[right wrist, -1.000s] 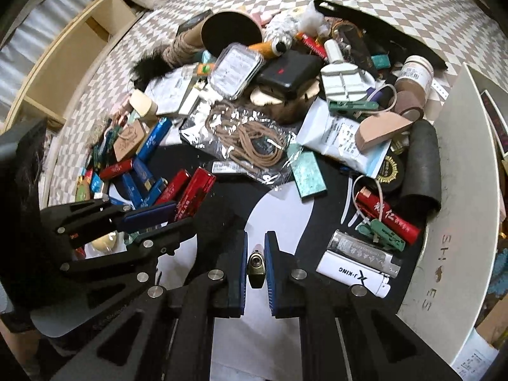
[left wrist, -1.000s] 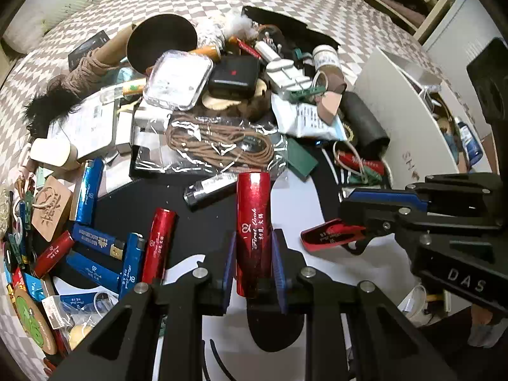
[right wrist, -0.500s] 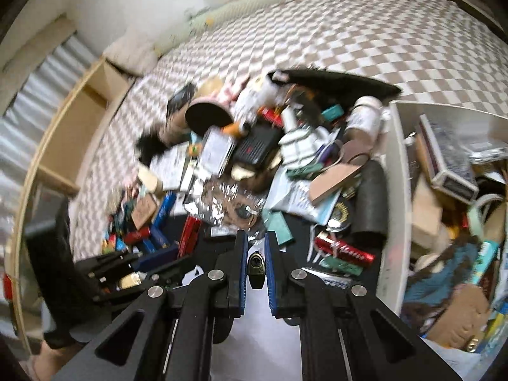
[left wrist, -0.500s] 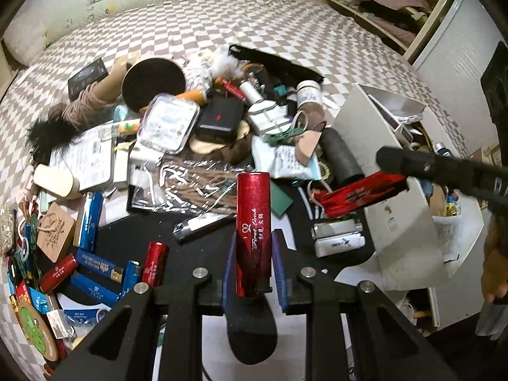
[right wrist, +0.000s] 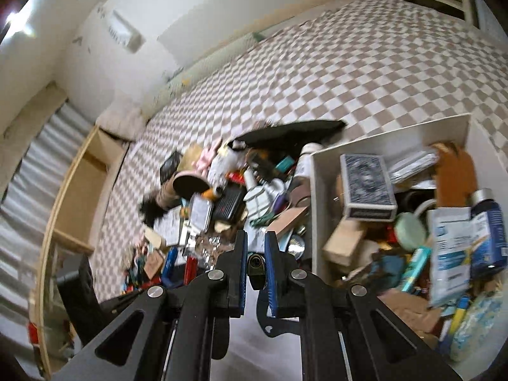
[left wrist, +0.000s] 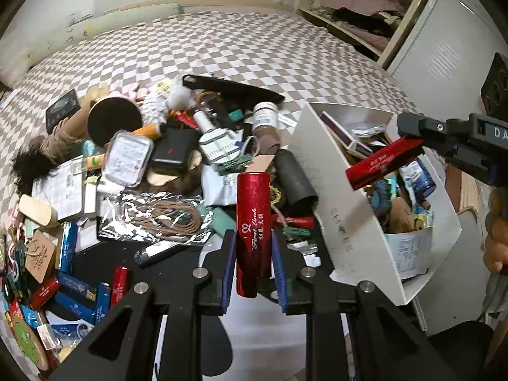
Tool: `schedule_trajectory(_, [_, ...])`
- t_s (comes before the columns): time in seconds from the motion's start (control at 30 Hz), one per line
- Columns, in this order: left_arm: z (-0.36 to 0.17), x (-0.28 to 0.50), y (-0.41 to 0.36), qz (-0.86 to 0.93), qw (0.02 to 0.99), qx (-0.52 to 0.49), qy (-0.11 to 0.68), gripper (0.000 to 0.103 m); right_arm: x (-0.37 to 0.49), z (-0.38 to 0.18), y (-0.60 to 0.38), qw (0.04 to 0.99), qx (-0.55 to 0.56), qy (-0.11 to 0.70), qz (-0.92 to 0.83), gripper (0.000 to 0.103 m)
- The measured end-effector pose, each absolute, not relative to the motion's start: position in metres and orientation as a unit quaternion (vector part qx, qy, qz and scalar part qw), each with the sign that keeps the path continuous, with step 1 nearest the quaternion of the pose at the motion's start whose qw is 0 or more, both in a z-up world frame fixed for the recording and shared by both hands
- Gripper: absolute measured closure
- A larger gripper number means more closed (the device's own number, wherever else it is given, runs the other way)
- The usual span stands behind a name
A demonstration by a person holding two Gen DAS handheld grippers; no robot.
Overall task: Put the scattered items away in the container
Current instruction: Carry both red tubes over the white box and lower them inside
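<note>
My left gripper (left wrist: 253,247) is shut on a red lighter (left wrist: 253,219) with white lettering and holds it upright above the pile of scattered items (left wrist: 165,171). My right gripper (right wrist: 255,262) is shut on another red lighter, seen end-on (right wrist: 256,265); in the left wrist view this lighter (left wrist: 382,166) hangs over the open white box (left wrist: 320,171). The same box (right wrist: 317,197) is full of packets, a card box and bottles.
Blue and red lighters (left wrist: 79,282) lie at the left on a black-and-white mat. A foil bag of cord (left wrist: 165,216), a black case (left wrist: 173,152) and a clear tin (left wrist: 128,158) sit in the pile. Checkered floor lies behind. A wooden shelf (right wrist: 79,197) stands at the left.
Both grippers have risen with their lighters. The right gripper has swung right, from above the mat to over the white box.
</note>
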State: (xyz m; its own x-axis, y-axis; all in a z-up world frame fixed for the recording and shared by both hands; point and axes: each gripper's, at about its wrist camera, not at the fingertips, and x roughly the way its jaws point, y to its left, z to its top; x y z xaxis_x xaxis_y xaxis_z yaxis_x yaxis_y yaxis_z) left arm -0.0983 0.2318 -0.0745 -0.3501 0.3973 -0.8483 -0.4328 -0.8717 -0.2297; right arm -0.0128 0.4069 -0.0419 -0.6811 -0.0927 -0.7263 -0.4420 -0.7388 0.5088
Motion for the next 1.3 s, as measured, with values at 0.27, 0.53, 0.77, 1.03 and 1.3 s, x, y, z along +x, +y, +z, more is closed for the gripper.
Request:
schedule_trajectory(0.27, [-0.061, -0.094, 0.255, 0.823, 0.277, -0.495, 0.014, 0.081, 0.025, -0.025, 0.441, 0.135, -0.335, 0.378, 0.853, 0.091])
schedule_trajectory(0.53, [-0.043, -0.087, 0.282, 0.824, 0.307, -0.477, 0.015, 0.081, 0.058, -0.018, 0.468, 0.172, -0.304, 0.391, 0.851, 0.091])
schedule_trajectory(0.77, [-0.03, -0.079, 0.311, 0.821, 0.338, -0.459, 0.015, 0.081, 0.085, -0.018, 0.491, 0.204, -0.286, 0.398, 0.847, 0.091])
schedule_trajectory(1.03, [-0.026, -0.071, 0.342, 0.812, 0.368, -0.453, 0.021, 0.081, 0.095, -0.033, 0.501, 0.241, -0.317, 0.372, 0.839, 0.091])
schedule_trajectory(1.3, [-0.029, -0.07, 0.362, 0.805, 0.385, -0.451, 0.021, 0.081, 0.097, -0.05, 0.503, 0.275, -0.343, 0.347, 0.828, 0.091])
